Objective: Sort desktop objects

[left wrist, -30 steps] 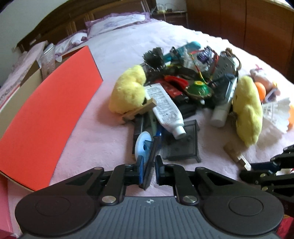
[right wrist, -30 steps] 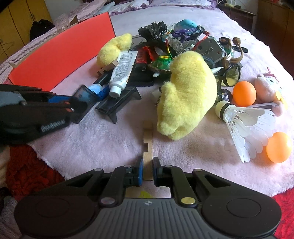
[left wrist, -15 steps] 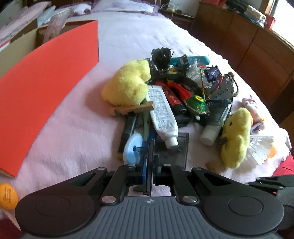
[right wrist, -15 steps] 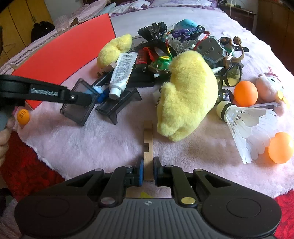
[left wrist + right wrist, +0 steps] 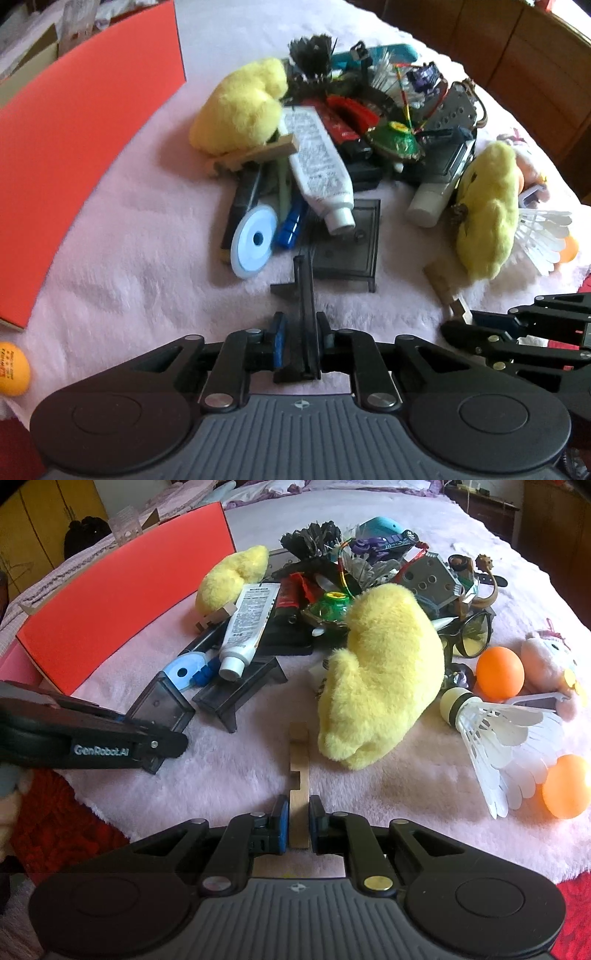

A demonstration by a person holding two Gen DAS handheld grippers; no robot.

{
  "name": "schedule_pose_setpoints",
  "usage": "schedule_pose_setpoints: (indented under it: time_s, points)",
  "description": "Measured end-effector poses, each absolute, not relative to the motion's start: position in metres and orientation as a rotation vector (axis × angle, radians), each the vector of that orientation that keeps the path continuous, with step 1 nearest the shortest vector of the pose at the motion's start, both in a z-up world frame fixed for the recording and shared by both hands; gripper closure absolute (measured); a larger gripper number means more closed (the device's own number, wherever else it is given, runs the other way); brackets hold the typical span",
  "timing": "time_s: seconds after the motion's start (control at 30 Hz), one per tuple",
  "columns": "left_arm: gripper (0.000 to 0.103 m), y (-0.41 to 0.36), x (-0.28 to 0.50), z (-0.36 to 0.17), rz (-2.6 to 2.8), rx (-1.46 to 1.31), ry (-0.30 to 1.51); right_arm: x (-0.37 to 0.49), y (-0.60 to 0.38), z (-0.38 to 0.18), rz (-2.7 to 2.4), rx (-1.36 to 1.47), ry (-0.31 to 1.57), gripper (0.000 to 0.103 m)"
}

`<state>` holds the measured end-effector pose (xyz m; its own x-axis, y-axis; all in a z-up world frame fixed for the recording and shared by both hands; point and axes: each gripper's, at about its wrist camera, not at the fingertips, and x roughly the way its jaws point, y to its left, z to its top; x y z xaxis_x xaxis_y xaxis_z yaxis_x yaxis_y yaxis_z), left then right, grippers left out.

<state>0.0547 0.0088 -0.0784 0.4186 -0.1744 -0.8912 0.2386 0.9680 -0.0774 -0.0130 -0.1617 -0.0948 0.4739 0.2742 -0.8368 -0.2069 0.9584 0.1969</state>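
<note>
On the far left of the bed, a red board (image 5: pixel 74 147) stands on edge, and only the left wrist view shows the orange ball (image 5: pixel 13 369) lying near its lower corner. The left hand-held gripper (image 5: pixel 300 345) has its pads parted around a dark smoky plastic tray (image 5: pixel 306 314) seen edge-on; the tray lies against the right pad while a gap shows beside the blue left pad (image 5: pixel 277 343), so the grip looks loosened. The right wrist view shows what that view cannot: the tray (image 5: pixel 160 705) as a flat square with raised walls, sticking out ahead of the left hand-held gripper (image 5: pixel 155 744). A second smoky tray (image 5: pixel 349 240) lies on the pink blanket (image 5: pixel 147 258) just ahead, with a white tube (image 5: pixel 319 162) resting its cap over it and a pale blue disc (image 5: pixel 255 240) beside it. Behind these sits the heap of small things, flanked by a yellow plush (image 5: pixel 240 107) on the left. Further right, the right hand-held gripper (image 5: pixel 295 827) is closed on a notched wooden stick (image 5: pixel 299 775), which points toward a second, larger yellow plush (image 5: pixel 384 679). Only the right wrist view clearly shows the glasses (image 5: pixel 469 635), a white shuttlecock (image 5: pixel 498 738), two orange balls (image 5: pixel 500 670) and a pink plush toy (image 5: pixel 550 664) at the right edge.
</note>
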Motion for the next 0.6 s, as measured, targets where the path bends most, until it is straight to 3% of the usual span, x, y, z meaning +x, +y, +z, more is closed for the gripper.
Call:
schedule_pose_setpoints:
  time_s: [0.6]
  points:
    - [0.089,0.047,0.047,-0.015,-0.189,-0.043,0.992,-0.019,-0.156,-0.087,0.273,0.066,1.005,0.091]
